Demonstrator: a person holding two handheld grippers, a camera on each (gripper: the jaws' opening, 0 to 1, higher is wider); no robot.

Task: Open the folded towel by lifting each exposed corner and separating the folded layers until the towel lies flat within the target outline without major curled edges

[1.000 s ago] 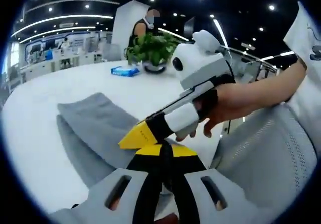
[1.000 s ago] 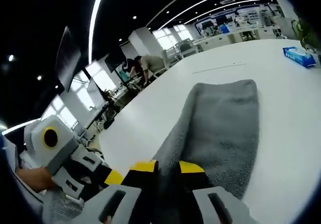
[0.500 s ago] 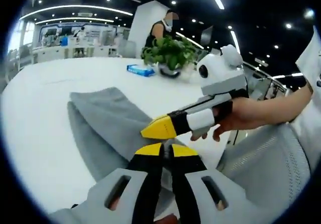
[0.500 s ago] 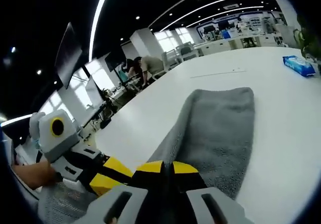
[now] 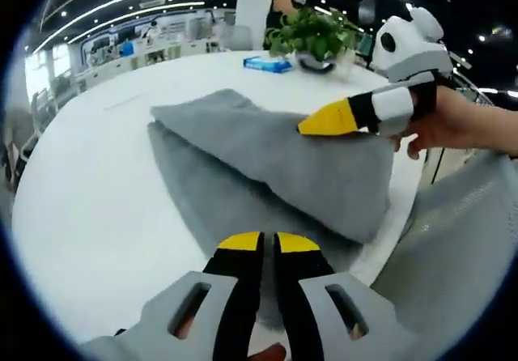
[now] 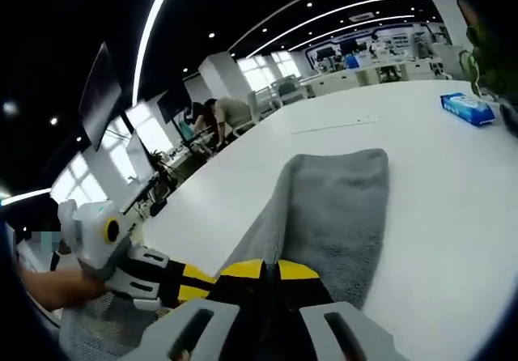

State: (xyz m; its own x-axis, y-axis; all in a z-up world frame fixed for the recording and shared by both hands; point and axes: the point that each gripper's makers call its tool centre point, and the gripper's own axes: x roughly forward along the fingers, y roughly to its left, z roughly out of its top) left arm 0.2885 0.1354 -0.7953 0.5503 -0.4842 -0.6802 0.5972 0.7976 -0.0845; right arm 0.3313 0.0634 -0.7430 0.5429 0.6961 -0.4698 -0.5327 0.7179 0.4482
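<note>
A grey folded towel (image 5: pixel 267 159) lies on the white table (image 5: pixel 89 215), near its edge. In the left gripper view my left gripper (image 5: pixel 261 244) is shut at the near end of the towel's lower layer, apparently pinching it. My right gripper (image 5: pixel 324 120) comes in from the right, shut on the upper layer's edge, which it holds raised off the lower layer. In the right gripper view the towel (image 6: pixel 336 203) runs straight into my right gripper (image 6: pixel 267 269), whose jaws are together on it. My left gripper (image 6: pixel 193 280) sits just left of it, held by a hand.
A blue tissue pack (image 5: pixel 267 63) and a potted plant (image 5: pixel 316 33) stand at the table's far side; the pack (image 6: pixel 467 108) also lies far right. A grey mesh chair (image 5: pixel 457 256) is beside the table edge. A hand (image 5: pixel 457 126) holds the right gripper. People work at distant desks.
The right gripper's jaws closed on the towel, then it moved up and away from the left gripper, lifting the upper layer. The left gripper stayed shut low at the near edge.
</note>
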